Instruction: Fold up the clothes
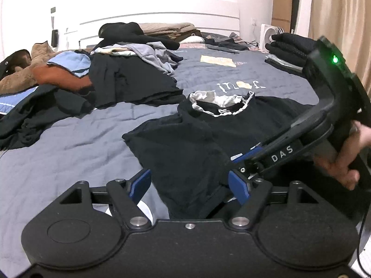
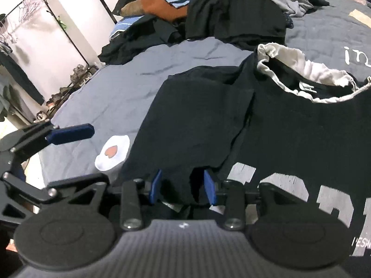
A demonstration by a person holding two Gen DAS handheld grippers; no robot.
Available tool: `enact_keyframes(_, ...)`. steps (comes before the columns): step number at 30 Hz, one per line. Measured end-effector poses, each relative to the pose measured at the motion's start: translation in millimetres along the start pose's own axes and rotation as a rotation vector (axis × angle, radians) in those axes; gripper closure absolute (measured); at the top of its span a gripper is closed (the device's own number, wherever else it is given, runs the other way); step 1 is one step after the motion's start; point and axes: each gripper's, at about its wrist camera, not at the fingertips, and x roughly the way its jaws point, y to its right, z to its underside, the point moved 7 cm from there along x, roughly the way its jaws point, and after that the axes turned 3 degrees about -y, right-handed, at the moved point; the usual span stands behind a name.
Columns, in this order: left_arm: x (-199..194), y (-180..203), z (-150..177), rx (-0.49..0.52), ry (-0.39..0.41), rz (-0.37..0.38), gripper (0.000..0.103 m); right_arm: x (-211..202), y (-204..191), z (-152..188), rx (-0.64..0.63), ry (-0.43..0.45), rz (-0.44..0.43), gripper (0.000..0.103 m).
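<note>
A black T-shirt (image 1: 185, 143) with a pale collar (image 2: 289, 64) and white lettering (image 2: 287, 192) lies flat on the grey-blue bed cover (image 1: 69, 143). Its sleeve (image 2: 197, 120) is folded inward over the body. My left gripper (image 1: 190, 185) stands open and wide over the shirt's near edge, with cloth between the blue pads (image 1: 238, 188) but not squeezed. My right gripper (image 2: 183, 186) is open too; a bunched hem sits loosely between its pads (image 2: 209, 186). In the left wrist view the right gripper (image 1: 241, 159) reaches in from the right, held by a hand (image 1: 343, 162).
A heap of unfolded clothes (image 1: 111, 74) covers the bed's far left. Folded dark garments (image 1: 287, 51) are stacked at the far right, with folded blankets (image 1: 167, 29) by the headboard. A clothes rack (image 2: 27, 23) stands beside the bed. A white heart patch (image 2: 112, 153) marks the cover.
</note>
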Motion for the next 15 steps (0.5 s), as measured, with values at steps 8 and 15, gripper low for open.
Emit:
enact_keyframes(8,-0.2,-0.9,0.8,0.001,-0.005,-0.007,0.030,-11.3,3.9,4.9,0.060,0.006,-0.038,0.099)
enact_keyframes(15,4.8,0.0,3.6,0.003,-0.034,-0.016,0.030,-16.6,9.9,18.6,-0.040,-0.033,0.037,0.099)
